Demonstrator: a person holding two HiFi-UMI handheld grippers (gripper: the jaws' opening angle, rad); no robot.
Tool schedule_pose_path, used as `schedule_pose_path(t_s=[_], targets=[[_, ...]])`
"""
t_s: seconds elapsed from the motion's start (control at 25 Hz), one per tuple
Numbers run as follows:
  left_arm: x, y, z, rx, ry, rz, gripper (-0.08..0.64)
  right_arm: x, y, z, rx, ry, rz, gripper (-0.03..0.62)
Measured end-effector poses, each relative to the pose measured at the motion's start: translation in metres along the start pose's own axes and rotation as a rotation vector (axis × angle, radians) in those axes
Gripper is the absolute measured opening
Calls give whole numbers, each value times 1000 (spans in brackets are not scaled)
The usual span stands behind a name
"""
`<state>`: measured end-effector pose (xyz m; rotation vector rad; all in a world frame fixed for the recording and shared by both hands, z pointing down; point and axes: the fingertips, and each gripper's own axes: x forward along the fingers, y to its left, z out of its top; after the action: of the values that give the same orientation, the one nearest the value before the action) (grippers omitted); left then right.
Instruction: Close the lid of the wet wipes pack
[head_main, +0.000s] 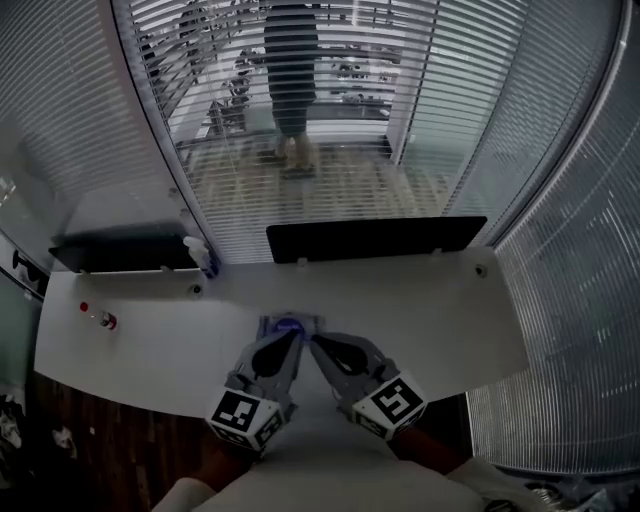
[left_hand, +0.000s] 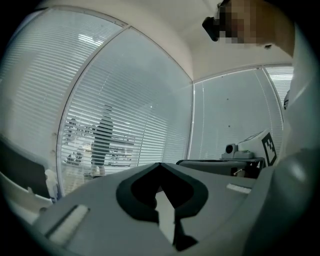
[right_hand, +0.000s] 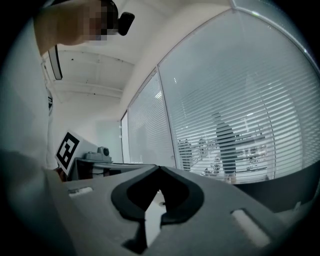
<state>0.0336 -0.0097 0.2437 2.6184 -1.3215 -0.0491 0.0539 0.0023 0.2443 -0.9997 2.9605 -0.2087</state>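
Observation:
The wet wipes pack (head_main: 290, 325) lies on the white table (head_main: 450, 310) near its front edge, pale with a bluish lid patch; whether the lid is down I cannot tell. My left gripper (head_main: 297, 336) and right gripper (head_main: 314, 341) hover side by side just in front of it, tips angled toward each other. Both gripper views look level across the room, above the table, and do not show the pack. The left gripper (left_hand: 160, 165) has its jaws closed tip to tip with nothing between them. The right gripper (right_hand: 160, 168) is likewise shut and empty.
A black screen (head_main: 375, 238) stands at the table's back edge, another dark one (head_main: 120, 250) at the back left. A small bottle (head_main: 203, 258) and a red-capped item (head_main: 105, 320) sit at the left. Behind the blinds stands a person (head_main: 290, 80).

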Motion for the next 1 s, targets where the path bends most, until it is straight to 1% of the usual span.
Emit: schedule_pose_path(t_s=[0.28,0.48,0.64,1.0], targets=[[6,-12,5,-2,15,-4,3,-9,-6,13,-35,-13,2,0],[9,-11,-6,-2,14,-11,3,-9,-8,6,-50,-11,10,0],[9,-12,0,-7,24,-7,3,-5,-2,17,-31,-16,27,0],[12,-14,3,-6,31,1,3,-9,-12,12,-38,8,15,0]])
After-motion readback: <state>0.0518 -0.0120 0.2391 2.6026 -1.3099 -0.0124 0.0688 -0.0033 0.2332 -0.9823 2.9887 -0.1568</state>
